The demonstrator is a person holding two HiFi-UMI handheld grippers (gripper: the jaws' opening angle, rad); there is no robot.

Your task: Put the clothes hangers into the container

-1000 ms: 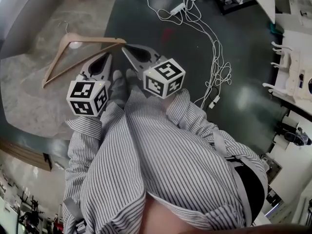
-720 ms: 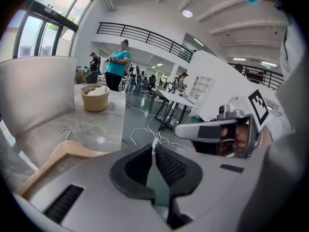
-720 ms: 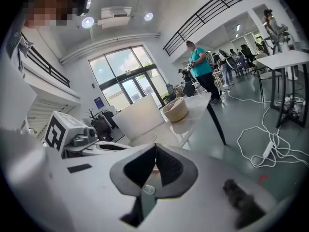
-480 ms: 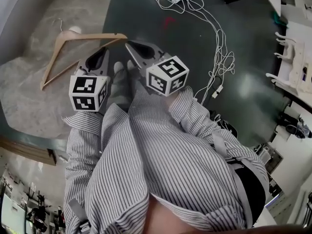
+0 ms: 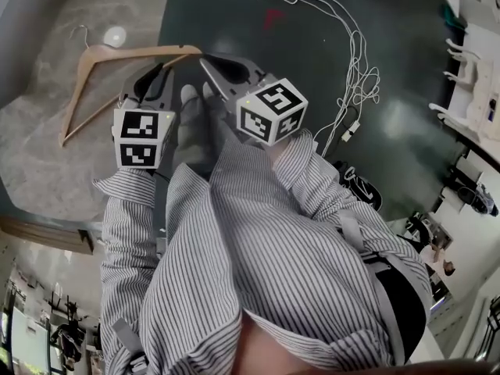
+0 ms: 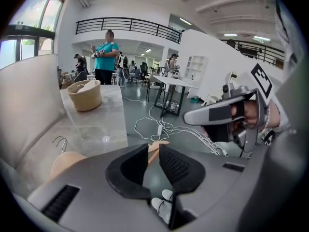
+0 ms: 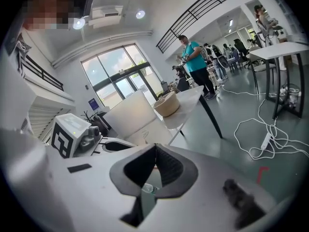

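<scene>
We hold left gripper (image 5: 166, 69) part open, jaws just opening, nothing pinched. Right gripper (image 5: 206, 61) closed, empty. 1 wooden hanger (image 5: 133, 51) lies flat on worktop (image 5: 47, 170), bar slanting toward our left gripper, the nearer one, end just beyond its tips. Basket (image 6: 85, 94) far along worktop.

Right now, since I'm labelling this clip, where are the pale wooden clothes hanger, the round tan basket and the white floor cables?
pale wooden clothes hanger (image 5: 141, 50): head view, its upper arm.
round tan basket (image 6: 85, 96): left gripper view, its side wall.
white floor cables (image 5: 358, 67): head view, the long strands.
</scene>
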